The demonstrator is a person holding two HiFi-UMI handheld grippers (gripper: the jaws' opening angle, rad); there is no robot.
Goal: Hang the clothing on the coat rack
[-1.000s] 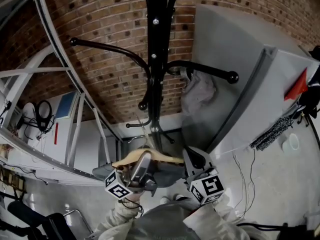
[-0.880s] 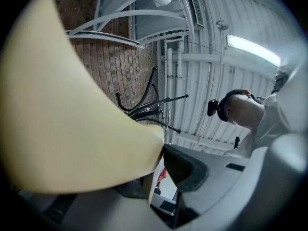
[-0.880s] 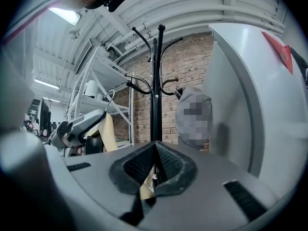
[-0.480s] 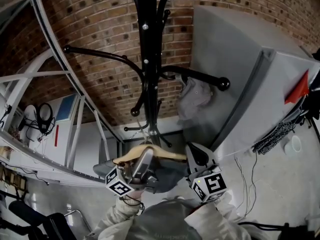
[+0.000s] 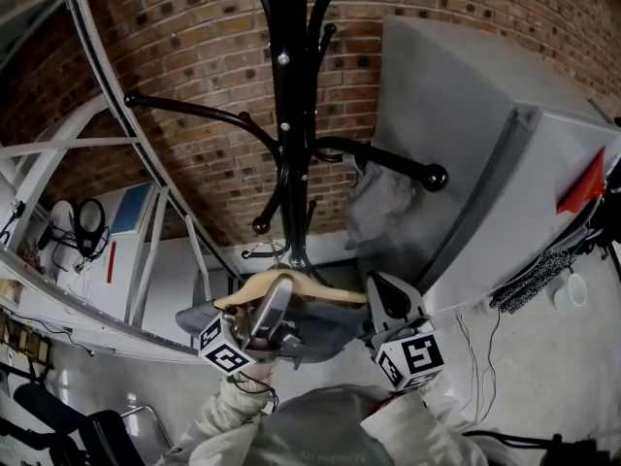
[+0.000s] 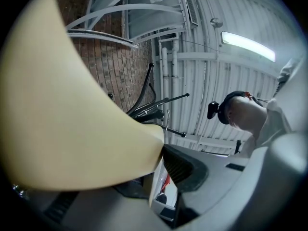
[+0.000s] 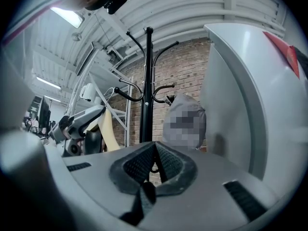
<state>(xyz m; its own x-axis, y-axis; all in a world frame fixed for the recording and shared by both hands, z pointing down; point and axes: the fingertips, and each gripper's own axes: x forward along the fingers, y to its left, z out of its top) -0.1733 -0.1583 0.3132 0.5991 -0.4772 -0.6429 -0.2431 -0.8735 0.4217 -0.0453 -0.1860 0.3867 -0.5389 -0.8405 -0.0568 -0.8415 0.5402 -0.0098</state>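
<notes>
A black coat rack (image 5: 289,115) stands before the brick wall, and a light grey garment (image 5: 383,197) hangs from its right arm. Below the rack, my left gripper (image 5: 279,294) is shut on a tan wooden hanger (image 5: 325,290) with dark grey clothing (image 5: 325,333) draped under it. In the left gripper view the hanger (image 6: 62,105) fills the left side and is pinched at my left gripper (image 6: 161,150); the rack (image 6: 147,110) shows beyond. My right gripper (image 5: 380,297) is beside the clothing's right end. The right gripper view shows my right gripper (image 7: 154,150) shut with nothing seen between its pads, facing the rack (image 7: 147,81).
A large grey cabinet (image 5: 466,144) stands close to the right of the rack, with a red flag-like piece (image 5: 579,168) on it. White metal framing (image 5: 116,115) runs along the left. Headphones (image 5: 85,223) hang at the far left. The person's head (image 6: 240,114) shows in the left gripper view.
Both grippers and the hanger have risen a little toward the rack. The rack has shifted left in the head view.
</notes>
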